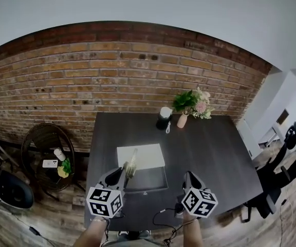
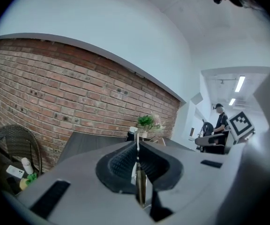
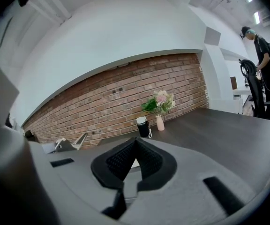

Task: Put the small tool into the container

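Note:
My left gripper [image 1: 123, 170] is shut on a thin, pale, flat tool [image 1: 132, 163] that sticks up and away from the jaws, over the near edge of a white box [image 1: 141, 156]. In the left gripper view the tool [image 2: 138, 175] shows edge-on, pinched between the ribbed black pads [image 2: 118, 162]. A dark grey tray [image 1: 147, 179] lies just in front of the white box. My right gripper [image 1: 189, 176] hovers to the right of the tray. In its own view the jaws [image 3: 136, 140] meet at the tips with nothing between them.
The dark table [image 1: 209, 153] carries a black cup with a white lid [image 1: 163, 118] and a vase of flowers [image 1: 191, 106] at its far edge by the brick wall. A wicker chair [image 1: 46, 153] stands left; office chairs [image 1: 284, 163] right. A person [image 3: 262, 55] stands far right.

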The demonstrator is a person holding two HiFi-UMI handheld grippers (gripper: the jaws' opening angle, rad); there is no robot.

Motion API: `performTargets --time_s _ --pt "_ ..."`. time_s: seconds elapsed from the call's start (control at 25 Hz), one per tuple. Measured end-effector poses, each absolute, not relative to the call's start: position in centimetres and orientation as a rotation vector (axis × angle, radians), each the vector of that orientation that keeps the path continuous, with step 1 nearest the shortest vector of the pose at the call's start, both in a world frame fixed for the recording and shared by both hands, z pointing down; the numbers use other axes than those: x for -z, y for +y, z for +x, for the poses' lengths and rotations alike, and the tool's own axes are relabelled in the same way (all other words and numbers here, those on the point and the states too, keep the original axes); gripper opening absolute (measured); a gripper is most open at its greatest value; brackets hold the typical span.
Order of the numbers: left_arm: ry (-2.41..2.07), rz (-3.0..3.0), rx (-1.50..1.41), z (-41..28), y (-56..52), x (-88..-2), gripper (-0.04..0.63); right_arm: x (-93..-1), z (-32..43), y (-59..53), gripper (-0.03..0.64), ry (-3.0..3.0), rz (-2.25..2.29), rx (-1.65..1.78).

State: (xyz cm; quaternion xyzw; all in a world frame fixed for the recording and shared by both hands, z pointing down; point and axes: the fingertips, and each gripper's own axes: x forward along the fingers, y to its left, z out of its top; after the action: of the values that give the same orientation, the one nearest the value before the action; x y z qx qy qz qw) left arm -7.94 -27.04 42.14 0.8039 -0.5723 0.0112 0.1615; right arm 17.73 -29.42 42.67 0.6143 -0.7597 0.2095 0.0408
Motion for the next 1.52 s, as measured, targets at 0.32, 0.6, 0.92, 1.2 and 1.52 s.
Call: performTargets --time_s 0.32,0.6,0.92,1.2,1.52 --pt "-1.678 2.248 -0.029 -8.2 -27.0 -42.5 0.014 -43.4 17.0 -30.3 0.0 -2.362 1.811 -0.666" --pt "-1.679 2.237 -0.041 -8.2 -27.2 -43.1 0.014 -43.9 17.2 -30.5 0.0 -2.352 1.8 -0.674" --pt "-1.658 2.232 -0.057 -8.0 -27.2 -44.0 0.014 -44.5 17.2 -30.4 0.002 -2.326 1.793 -0.681" --pt "-1.623 2.235 -0.102 -7.7 -27.0 -45.4 0.014 -46.1 17.1 -29.9 0.0 -2.302 1.789 -0.731" --pt "-1.578 2.246 -0.168 -6.9 -27.0 -47.3 0.014 -49.1 17.5 -29.4 0.0 -2.248 1.79 -0.806"
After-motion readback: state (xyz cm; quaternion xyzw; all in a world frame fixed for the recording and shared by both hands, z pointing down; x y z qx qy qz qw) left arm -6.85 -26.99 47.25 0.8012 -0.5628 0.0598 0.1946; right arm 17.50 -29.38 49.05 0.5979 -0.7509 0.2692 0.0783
